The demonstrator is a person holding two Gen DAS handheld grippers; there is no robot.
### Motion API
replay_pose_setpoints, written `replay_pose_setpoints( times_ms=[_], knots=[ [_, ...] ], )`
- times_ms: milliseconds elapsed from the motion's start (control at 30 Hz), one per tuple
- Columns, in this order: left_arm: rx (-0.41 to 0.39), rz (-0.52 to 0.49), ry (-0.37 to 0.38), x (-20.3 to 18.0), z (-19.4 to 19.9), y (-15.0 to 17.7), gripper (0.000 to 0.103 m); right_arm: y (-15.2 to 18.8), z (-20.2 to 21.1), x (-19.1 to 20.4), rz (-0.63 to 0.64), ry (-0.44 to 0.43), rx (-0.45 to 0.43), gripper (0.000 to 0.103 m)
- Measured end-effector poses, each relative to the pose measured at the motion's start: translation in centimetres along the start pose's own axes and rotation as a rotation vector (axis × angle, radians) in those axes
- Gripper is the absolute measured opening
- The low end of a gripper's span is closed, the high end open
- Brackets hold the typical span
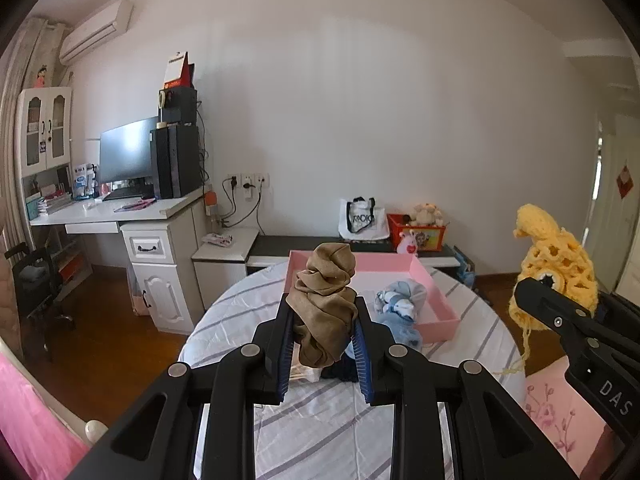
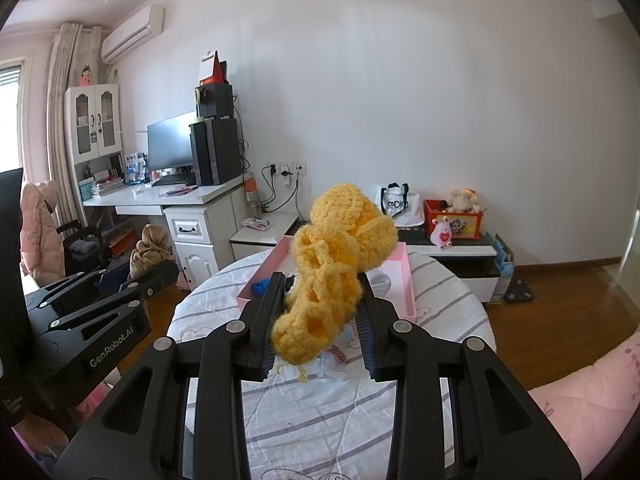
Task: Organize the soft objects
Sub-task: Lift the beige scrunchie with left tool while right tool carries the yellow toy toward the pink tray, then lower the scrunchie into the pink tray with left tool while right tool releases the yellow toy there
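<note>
My left gripper (image 1: pixel 323 312) is shut on a crumpled brown cloth (image 1: pixel 326 300) and holds it above the round table (image 1: pixel 312 420), in front of the pink tray (image 1: pixel 436 288). My right gripper (image 2: pixel 320 292) is shut on a yellow crocheted item (image 2: pixel 336 264), held above the table before the pink tray (image 2: pixel 408 280). The yellow item (image 1: pixel 554 268) also shows at the right of the left wrist view. A blue and white soft bundle (image 1: pixel 400 304) lies at the tray's near edge. The brown cloth (image 2: pixel 152 248) shows at the left of the right wrist view.
The table has a striped white cover. Small pale blue and dark items (image 1: pixel 340 368) lie on it under the grippers. A low cabinet (image 1: pixel 352 244) with a tote bag (image 1: pixel 362 220) and a red toy box (image 1: pixel 420 232) stands behind. A desk (image 1: pixel 120 208) is at left, pink bedding (image 2: pixel 592 400) at right.
</note>
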State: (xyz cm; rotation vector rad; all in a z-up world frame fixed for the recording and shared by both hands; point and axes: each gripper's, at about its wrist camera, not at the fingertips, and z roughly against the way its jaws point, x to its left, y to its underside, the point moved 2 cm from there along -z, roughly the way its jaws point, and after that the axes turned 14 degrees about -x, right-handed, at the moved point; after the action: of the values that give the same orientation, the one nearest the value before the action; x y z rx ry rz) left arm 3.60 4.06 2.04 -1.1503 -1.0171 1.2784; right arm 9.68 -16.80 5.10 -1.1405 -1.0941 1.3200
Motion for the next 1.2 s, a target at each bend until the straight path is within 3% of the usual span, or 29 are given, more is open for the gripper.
replay_pose_setpoints(
  times_ms=[467, 1200],
  knots=[
    [0.127, 0.017, 0.005, 0.1, -6.4, 1.1, 0.023, 2.7, -3.7, -1.3, -0.028, 0.030, 0.107, 0.031],
    [0.302, -0.004, 0.044, -0.5, -26.7, -1.2, 0.023, 7.7, -15.6, -4.2, -0.080, 0.067, 0.337, 0.031]
  ],
)
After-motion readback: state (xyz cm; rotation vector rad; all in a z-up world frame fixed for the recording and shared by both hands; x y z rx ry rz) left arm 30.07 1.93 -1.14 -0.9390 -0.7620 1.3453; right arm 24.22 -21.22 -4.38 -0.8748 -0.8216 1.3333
